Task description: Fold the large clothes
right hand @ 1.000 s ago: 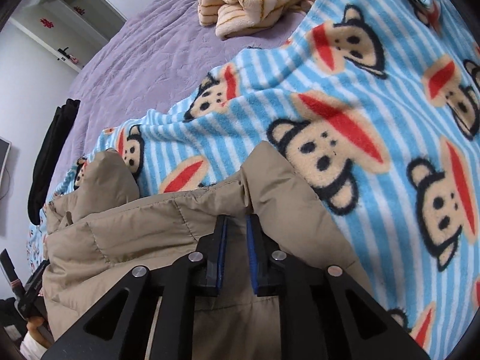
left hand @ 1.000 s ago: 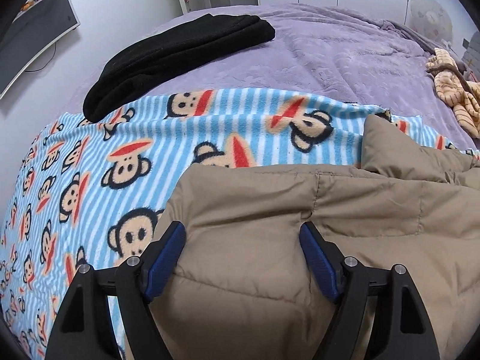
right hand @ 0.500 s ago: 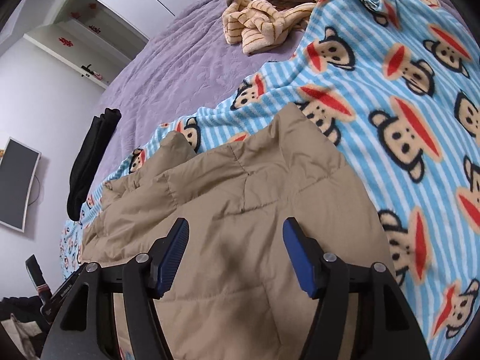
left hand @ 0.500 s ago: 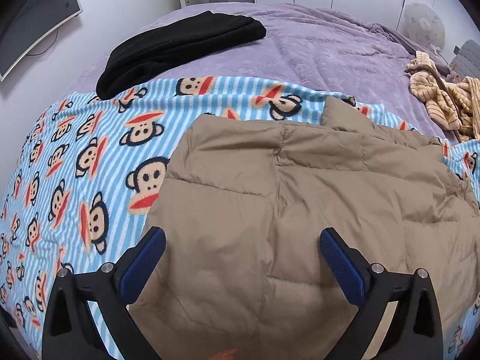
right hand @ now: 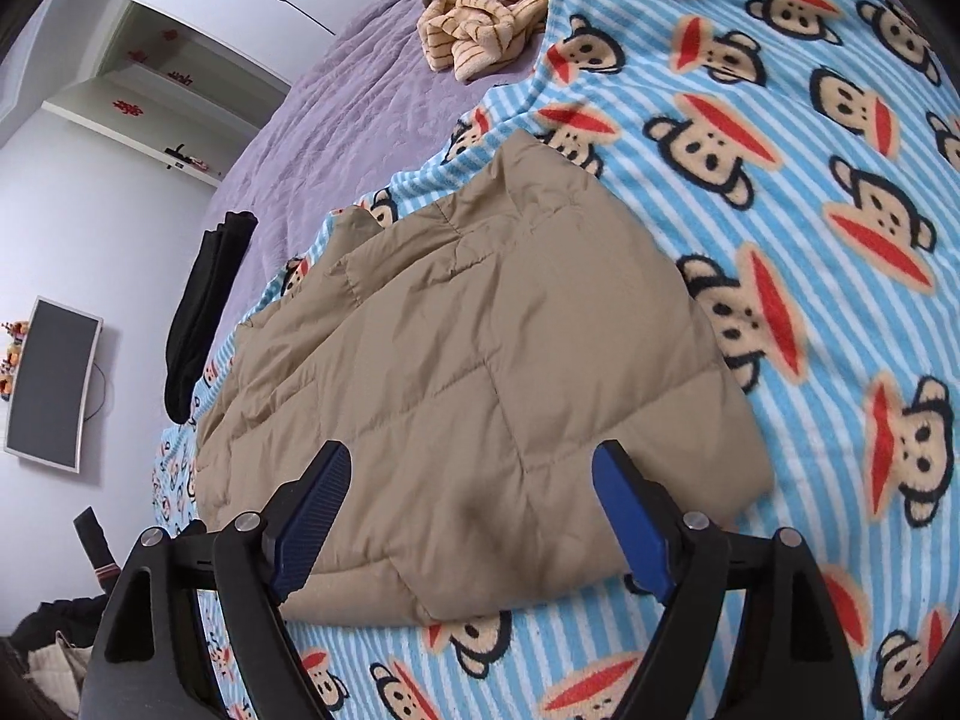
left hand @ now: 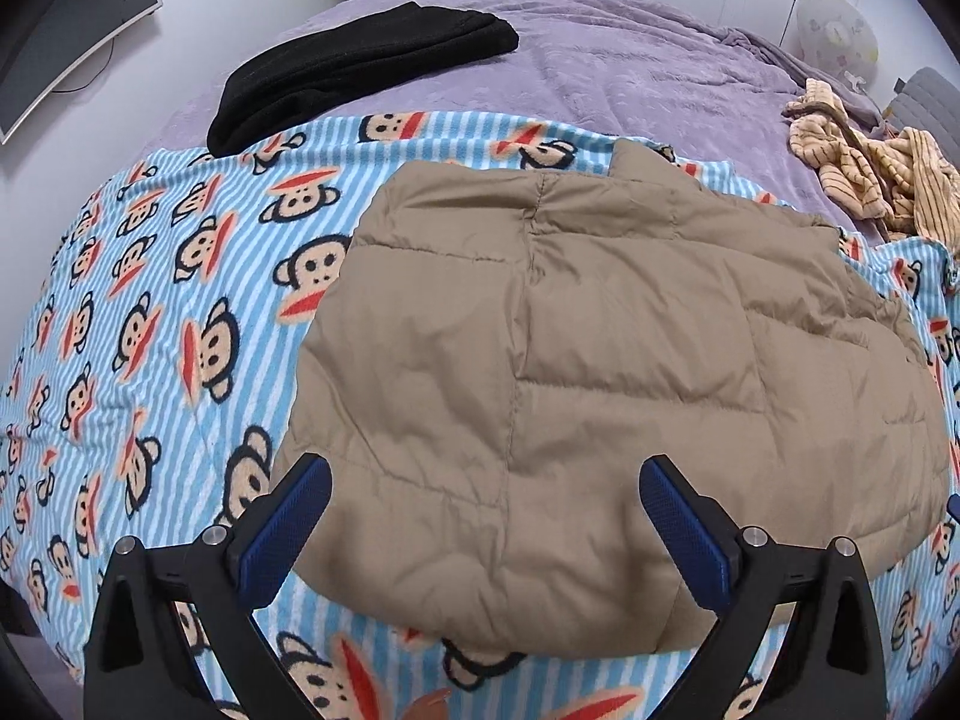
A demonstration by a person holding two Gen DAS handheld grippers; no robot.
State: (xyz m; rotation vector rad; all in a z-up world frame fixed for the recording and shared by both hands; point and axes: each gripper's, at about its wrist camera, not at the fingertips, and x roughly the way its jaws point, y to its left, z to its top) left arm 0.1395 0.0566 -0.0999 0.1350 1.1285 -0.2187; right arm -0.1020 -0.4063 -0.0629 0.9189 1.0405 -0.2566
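A tan quilted puffer jacket [left hand: 600,360] lies folded into a rough rectangle on a blue striped monkey-print blanket [left hand: 150,312]. It also shows in the right wrist view [right hand: 468,372]. My left gripper [left hand: 486,480] is open and empty, held above the jacket's near edge. My right gripper [right hand: 474,468] is open and empty, above the jacket's near right corner. Neither touches the jacket.
The monkey blanket [right hand: 840,240] covers a purple bedspread [left hand: 630,72]. A folded black garment [left hand: 360,66] lies at the back left. A crumpled yellow striped garment [left hand: 870,168] lies at the back right; it also shows in the right wrist view [right hand: 486,18]. A monitor [right hand: 51,384] hangs on the wall.
The right gripper, shut on the jacket's edge a second ago, has opened and let go. Both grippers have pulled back and up, and the left jaws stand wider.
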